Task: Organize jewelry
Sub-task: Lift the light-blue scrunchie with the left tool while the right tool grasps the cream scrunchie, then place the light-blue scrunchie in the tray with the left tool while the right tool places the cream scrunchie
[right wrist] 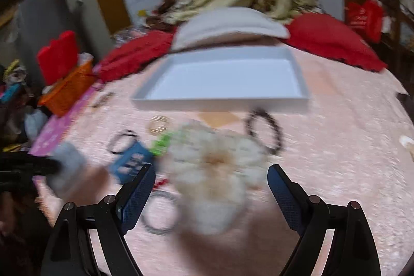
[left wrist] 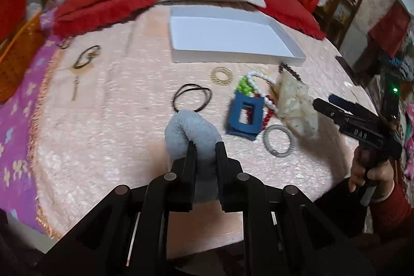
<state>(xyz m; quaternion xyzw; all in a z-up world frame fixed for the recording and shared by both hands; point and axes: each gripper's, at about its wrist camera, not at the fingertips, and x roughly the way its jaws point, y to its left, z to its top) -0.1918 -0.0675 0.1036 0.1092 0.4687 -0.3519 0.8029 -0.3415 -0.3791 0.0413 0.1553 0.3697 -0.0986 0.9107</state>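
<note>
Jaws of left gripper point(left wrist: 205, 146) pinch grey scrunchie point(left wrist: 190, 129), lifted over pink blanket point(left wrist: 103, 136). Right gripper point(right wrist: 209, 176) jaws spread wide, cream scrunchie point(right wrist: 214, 172) blurred between them, untouched. White tray point(left wrist: 233, 39) beyond, bare. Near tray's front edge: gold ring point(left wrist: 221, 75), black hair ties point(left wrist: 192, 96), blue clip point(left wrist: 244, 118), pearl beads point(left wrist: 258, 84), grey bangle point(left wrist: 279, 140).

Only one bit of lettering shows, pale embossed marks reading roughly "DAS" on the side of the right gripper point(left wrist: 323, 101) in the left wrist view, and nothing on the red bag point(right wrist: 363, 16) can be read.
</note>
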